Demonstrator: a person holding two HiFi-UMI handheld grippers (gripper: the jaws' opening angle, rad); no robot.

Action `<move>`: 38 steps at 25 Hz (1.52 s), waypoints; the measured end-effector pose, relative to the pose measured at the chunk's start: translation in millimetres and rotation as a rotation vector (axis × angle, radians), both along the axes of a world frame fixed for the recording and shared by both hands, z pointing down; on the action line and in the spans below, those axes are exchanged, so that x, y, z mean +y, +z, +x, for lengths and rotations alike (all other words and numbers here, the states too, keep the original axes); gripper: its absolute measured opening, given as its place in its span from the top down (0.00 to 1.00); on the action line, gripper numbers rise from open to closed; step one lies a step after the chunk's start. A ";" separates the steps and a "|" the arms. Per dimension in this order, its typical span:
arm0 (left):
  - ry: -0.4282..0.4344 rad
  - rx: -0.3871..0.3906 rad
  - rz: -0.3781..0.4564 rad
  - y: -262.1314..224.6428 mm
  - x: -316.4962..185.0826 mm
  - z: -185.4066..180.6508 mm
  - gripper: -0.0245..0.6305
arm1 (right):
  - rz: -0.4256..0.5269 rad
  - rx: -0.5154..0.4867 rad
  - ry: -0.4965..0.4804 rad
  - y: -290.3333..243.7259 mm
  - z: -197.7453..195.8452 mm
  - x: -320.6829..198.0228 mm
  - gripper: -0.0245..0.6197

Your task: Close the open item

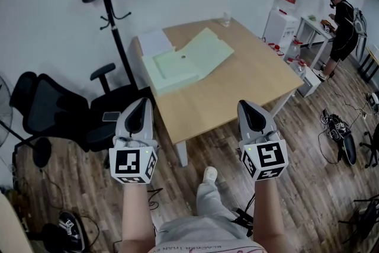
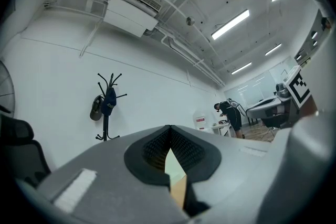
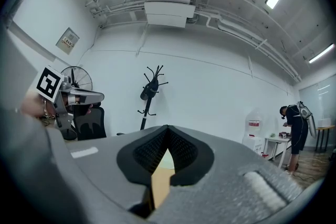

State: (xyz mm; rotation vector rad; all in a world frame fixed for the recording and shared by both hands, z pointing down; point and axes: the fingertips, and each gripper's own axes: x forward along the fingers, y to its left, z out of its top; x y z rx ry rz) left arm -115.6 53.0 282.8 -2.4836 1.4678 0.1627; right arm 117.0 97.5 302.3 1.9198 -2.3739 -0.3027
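Wood-plank floor (image 1: 308, 145) and white walls frame one pale wooden bench (image 1: 237, 92), which sits at 12 o'clock from the person's knees in the head view. One pale green box (image 1: 177, 65) lies on the bench toward its 11 o'clock corner. Its tray is flat on the top and its single lid is thrown open, lying flat toward 2 o'clock. One white sheet (image 1: 155, 41) lies just beside the box at 11 o'clock, and one small clear thing (image 1: 225, 21) stands near the far edge at 1 o'clock.

Two tongs are held up over the floor, short of the bench's near edge and well apart from the box. The left tongs (image 1: 142, 102) are at 8 o'clock from the box and the right tongs (image 1: 244, 105) at 5 o'clock. In the left gripper view, the left tongs (image 2: 170, 128) have their tips pressed together with nothing between them. The right gripper view shows the same of the right tongs (image 3: 168, 127): closed and empty.

One coat stand (image 1: 112, 9) rises at 10 o'clock from the bench with two dark things hung on it. A black office chair (image 1: 53, 109) stands at 9 o'clock. At 2 o'clock are one water dispenser (image 1: 283, 15) and one person (image 1: 342, 32) standing at a small white table.
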 end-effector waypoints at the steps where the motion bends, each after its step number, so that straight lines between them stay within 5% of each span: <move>1: -0.002 -0.002 0.002 -0.2 -4.1 2.8 0.94 | 0.001 -0.002 -0.001 0.3 3.2 -4.9 0.96; 38: -0.186 -0.040 -0.083 5.9 -276.1 69.9 0.94 | -0.113 -0.012 -0.084 22.0 113.3 -316.5 0.96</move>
